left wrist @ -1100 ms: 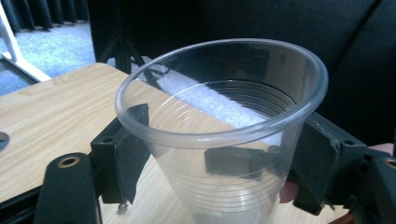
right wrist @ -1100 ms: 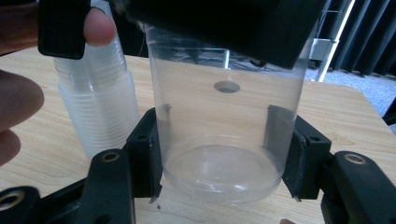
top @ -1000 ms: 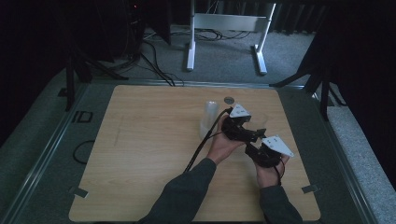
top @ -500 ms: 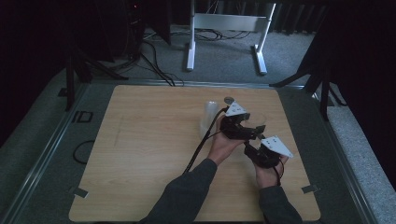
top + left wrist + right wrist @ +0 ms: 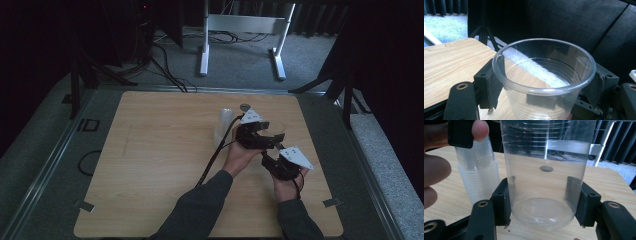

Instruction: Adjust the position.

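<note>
In the high view, a wooden table (image 5: 165, 165) stands on a grey floor, and a white metal frame (image 5: 245, 30) stands beyond its far edge. The person's two hands meet at the right half of the table. The left gripper (image 5: 254, 134) is a little farther away, the right gripper (image 5: 278, 161) is nearer and more to the right. A clear plastic cup (image 5: 276, 129) is just beside the left gripper, but it is faint here. A stack of clear cups (image 5: 223, 125) stands upright to the left of the grippers, and a small dark hole (image 5: 245, 106) is in the table behind them.

In the left gripper view, the cup (image 5: 544, 82) sits between the two jaws below its rim. Both pads (image 5: 495, 82) touch its wall, so this gripper is closed on it at about cup width.

In the right gripper view, the cup (image 5: 546, 177) stands on the table. The jaws press its lower part from both sides, close to the base. The stack of cups (image 5: 479, 175) is just beside it on the left, and a fingertip (image 5: 480, 130) is above the stack.
</note>
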The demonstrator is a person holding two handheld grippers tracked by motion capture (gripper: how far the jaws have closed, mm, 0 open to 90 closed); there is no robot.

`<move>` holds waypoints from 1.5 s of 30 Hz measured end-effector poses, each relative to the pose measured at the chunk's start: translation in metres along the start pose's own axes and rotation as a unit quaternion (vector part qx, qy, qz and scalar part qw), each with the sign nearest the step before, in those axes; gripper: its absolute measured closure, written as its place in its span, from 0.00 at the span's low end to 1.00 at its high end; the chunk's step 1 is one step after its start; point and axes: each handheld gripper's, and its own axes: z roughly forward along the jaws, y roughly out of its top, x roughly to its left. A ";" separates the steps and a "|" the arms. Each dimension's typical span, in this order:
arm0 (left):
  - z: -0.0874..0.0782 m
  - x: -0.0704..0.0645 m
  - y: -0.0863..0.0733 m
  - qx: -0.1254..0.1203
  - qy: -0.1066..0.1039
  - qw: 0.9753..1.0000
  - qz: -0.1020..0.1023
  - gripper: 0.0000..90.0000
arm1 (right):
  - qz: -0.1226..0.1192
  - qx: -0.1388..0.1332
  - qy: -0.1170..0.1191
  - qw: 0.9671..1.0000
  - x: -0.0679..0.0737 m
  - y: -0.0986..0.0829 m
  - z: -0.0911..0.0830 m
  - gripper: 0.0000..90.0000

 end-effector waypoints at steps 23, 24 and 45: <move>0.000 -0.003 0.000 -0.006 0.008 1.000 0.014 0.28 | 0.002 -0.004 0.001 1.000 0.000 0.001 -0.001 0.46; 0.000 -0.003 0.000 -0.005 0.008 1.000 0.015 0.29 | 0.002 -0.003 0.001 1.000 0.000 0.001 -0.001 0.46; -0.004 -0.008 -0.003 -0.013 0.058 0.995 0.076 0.31 | -0.015 0.007 0.007 1.000 0.000 0.000 -0.004 0.33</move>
